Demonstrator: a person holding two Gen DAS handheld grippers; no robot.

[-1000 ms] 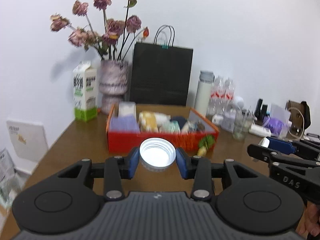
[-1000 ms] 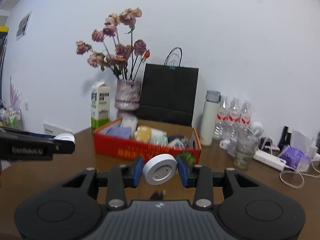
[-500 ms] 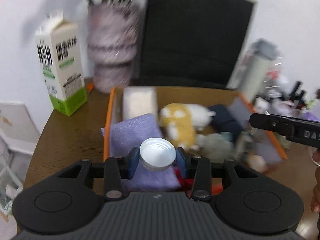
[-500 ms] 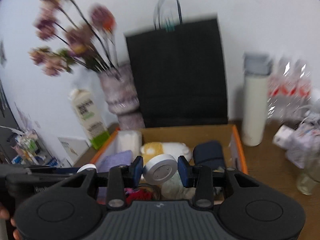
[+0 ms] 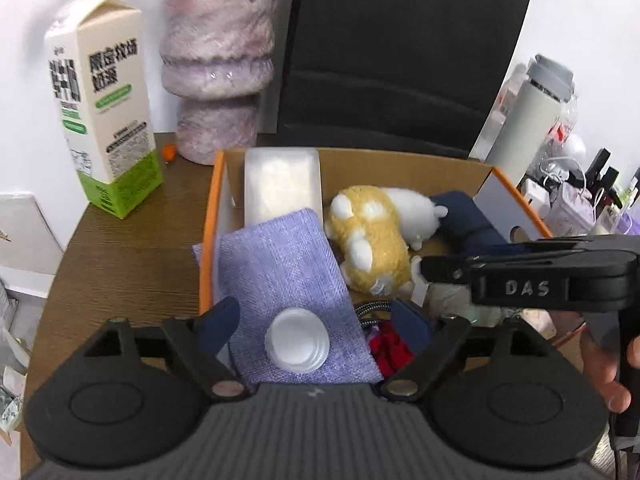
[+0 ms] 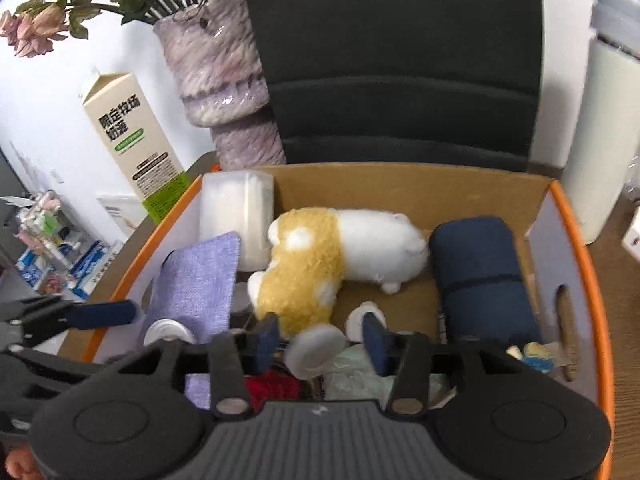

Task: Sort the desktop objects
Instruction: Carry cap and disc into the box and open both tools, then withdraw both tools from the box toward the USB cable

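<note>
**Two white pieces let go over the orange box**

The release step is judged to be in hand. The left claw (image 5: 314,320) is spread wide and nothing is gripped; the round white plastic lid (image 5: 297,345) is seen between its blue pads, touching neither, on the purple woven cloth (image 5: 280,276) that lies inside the orange-rimmed cardboard box (image 5: 206,240).

The right claw (image 6: 322,338) is likewise held wide apart with nothing clasped. The small white disc-shaped cap (image 6: 316,350) is seen tilted and blurred between its fingers, clear of both, above the clutter at the near end of the box; whether it has come to rest cannot be told. The yellow-and-white plush toy (image 6: 320,256) lies just ahead of that claw.

Next, both claws would need to be drawn back from the box without the cloth being snagged, and any remaining items on the brown wooden worktop (image 5: 120,260) sought.
</note>
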